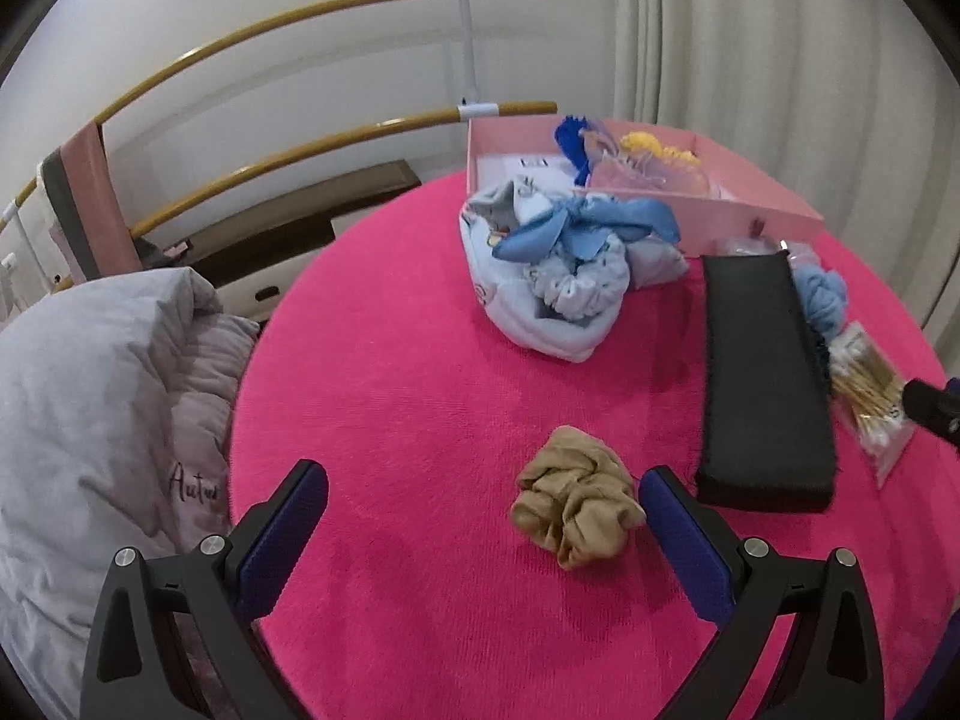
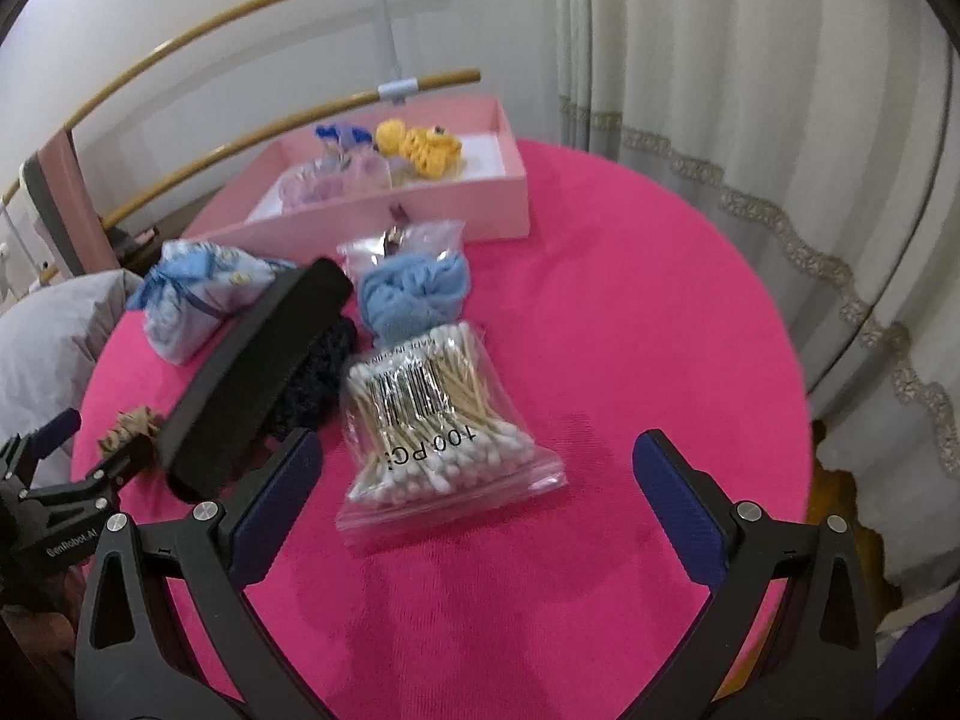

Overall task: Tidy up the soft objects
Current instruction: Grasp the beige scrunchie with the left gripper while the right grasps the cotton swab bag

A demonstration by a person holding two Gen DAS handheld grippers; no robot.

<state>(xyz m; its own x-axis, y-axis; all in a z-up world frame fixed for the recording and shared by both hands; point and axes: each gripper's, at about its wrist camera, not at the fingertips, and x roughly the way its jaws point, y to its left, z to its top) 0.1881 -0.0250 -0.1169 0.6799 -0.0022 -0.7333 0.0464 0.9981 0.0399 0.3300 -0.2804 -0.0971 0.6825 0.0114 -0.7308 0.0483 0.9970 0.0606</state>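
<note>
A tan scrunchie point(image 1: 575, 501) lies on the pink round table point(image 1: 408, 396), between the fingers of my open left gripper point(image 1: 483, 483), close to the right pad. A pale blue cloth bundle point(image 1: 564, 264) sits in front of the pink box point(image 1: 750, 213), which holds blue and yellow knitted toys point(image 2: 420, 144). A black headband point(image 1: 765, 378) lies to the right. My right gripper point(image 2: 477, 453) is open and empty over a bag of cotton swabs point(image 2: 432, 420). A bagged blue scrunchie point(image 2: 414, 288) lies beyond it.
A grey pillow point(image 1: 90, 396) lies left of the table. Wooden rails point(image 1: 300, 18) and a white wall stand behind. Curtains point(image 2: 750, 120) hang on the right. A dark knitted item point(image 2: 318, 378) lies under the headband.
</note>
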